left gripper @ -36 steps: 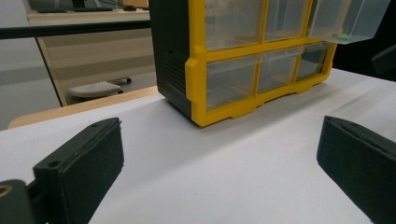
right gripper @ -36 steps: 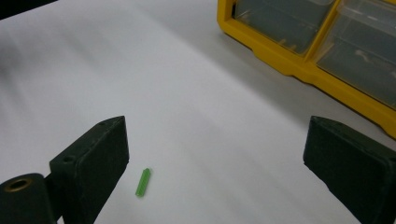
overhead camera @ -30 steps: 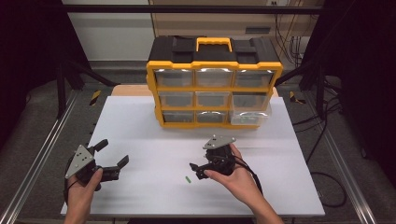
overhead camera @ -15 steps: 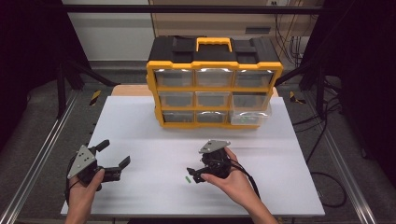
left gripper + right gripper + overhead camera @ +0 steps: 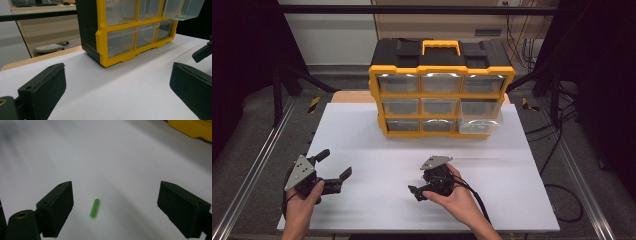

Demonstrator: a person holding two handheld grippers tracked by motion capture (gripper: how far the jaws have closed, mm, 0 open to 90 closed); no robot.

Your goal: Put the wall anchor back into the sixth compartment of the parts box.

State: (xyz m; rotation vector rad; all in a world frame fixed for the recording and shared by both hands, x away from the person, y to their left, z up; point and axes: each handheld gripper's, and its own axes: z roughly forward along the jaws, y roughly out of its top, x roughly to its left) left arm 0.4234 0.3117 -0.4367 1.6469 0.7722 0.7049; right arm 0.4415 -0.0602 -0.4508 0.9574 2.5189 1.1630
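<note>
Green peg (image 5: 94, 208) between right jaws.

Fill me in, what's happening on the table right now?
A person holds a gripper in each hand over the white table. The right gripper is open and lowered over a small green peg, which lies on the table between its fingers, not yet gripped. The left gripper is open and empty, off to the side. Behind stands the yellow drawer organizer, its lower right drawer pulled out, with something green inside.
</note>
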